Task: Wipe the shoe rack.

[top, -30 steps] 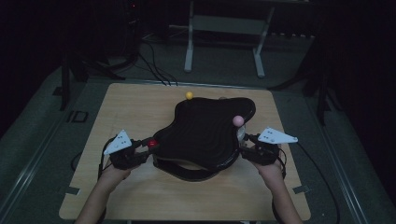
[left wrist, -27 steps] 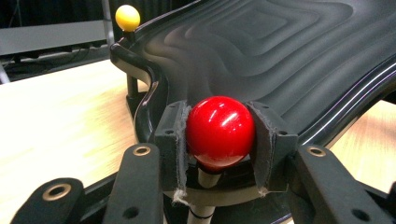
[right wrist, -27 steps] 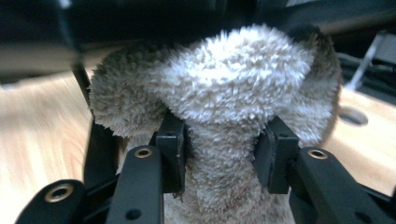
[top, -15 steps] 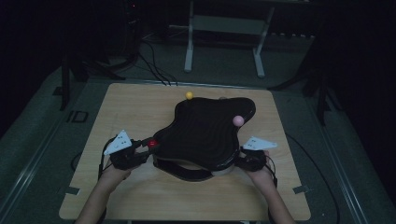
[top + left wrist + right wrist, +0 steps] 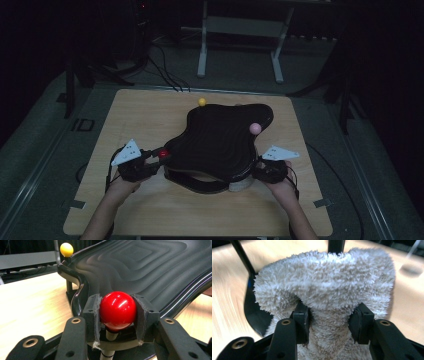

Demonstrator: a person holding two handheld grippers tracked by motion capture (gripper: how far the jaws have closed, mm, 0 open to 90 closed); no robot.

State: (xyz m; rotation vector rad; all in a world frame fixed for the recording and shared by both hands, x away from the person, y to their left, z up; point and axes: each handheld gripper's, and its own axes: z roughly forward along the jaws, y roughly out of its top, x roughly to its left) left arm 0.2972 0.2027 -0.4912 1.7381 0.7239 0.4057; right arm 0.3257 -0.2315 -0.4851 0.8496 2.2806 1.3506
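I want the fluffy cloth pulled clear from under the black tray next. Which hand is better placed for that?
The right. Its tool is already shut on the fluffy cloth at the tray's near right edge, while the left tool is clamped on the red knob.

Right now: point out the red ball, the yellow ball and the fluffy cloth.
red ball (image 5: pixel 117 310), left gripper view, on its glossy front between the jaw pads.
yellow ball (image 5: pixel 66 249), left gripper view, on the middle of the ball atop its post.
fluffy cloth (image 5: pixel 324 282), right gripper view, on the bulging pile above the jaws.
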